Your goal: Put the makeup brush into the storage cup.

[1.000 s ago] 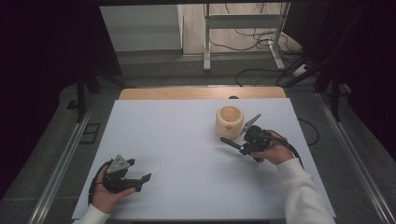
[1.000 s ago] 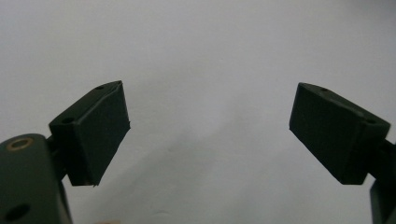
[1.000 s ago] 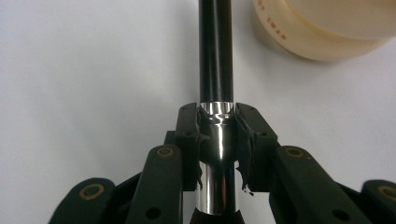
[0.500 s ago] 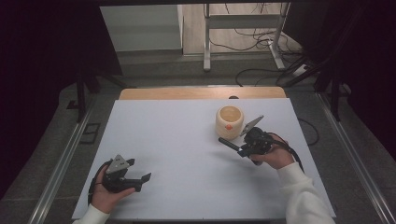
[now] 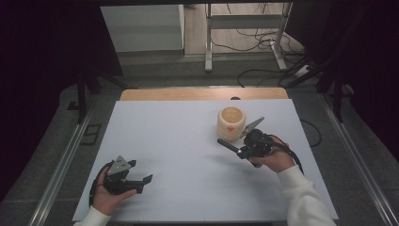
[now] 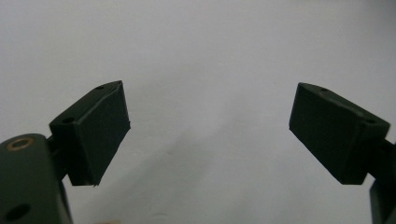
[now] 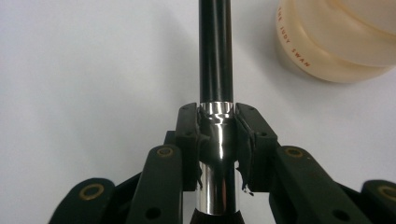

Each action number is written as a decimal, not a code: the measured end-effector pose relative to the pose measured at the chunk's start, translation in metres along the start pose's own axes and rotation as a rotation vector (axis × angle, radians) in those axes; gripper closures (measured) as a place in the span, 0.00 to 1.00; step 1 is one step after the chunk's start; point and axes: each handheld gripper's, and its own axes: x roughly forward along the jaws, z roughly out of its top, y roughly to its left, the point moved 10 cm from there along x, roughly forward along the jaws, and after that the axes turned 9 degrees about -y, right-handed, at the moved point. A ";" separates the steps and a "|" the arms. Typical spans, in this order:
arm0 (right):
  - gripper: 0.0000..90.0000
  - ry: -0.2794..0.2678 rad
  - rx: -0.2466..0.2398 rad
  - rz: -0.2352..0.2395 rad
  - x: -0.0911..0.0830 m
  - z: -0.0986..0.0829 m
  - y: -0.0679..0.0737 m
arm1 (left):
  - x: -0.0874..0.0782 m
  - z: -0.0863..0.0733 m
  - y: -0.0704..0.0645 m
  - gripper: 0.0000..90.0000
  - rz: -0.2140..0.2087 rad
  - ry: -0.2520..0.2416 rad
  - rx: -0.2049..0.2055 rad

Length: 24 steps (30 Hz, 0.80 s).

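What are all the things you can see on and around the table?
Cup: one, cream with an orange mark, upright on the far right part of the table, beside the right gripper.
Brush-like tool: one, black handle with a shiny silver band, clamped in the right gripper; what is at its far end cannot be told.
Table: one, white top with a wooden strip at the far edge.
Cables: several, dark, on the floor beyond the table.
Left gripper: one, black, jaws apart and holding nothing, near left of the table.
Right gripper: one, black, shut on the tool.
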 end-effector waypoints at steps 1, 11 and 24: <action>0.80 0.000 0.001 0.000 0.000 0.000 0.000 | 0.000 0.000 0.000 0.14 0.000 0.000 0.000; 0.80 0.012 -0.006 0.015 0.003 0.001 0.006 | 0.000 0.001 -0.001 0.15 0.001 -0.004 0.003; 0.80 0.014 -0.027 0.031 0.006 0.006 0.014 | 0.002 0.005 -0.004 0.15 -0.004 -0.003 0.019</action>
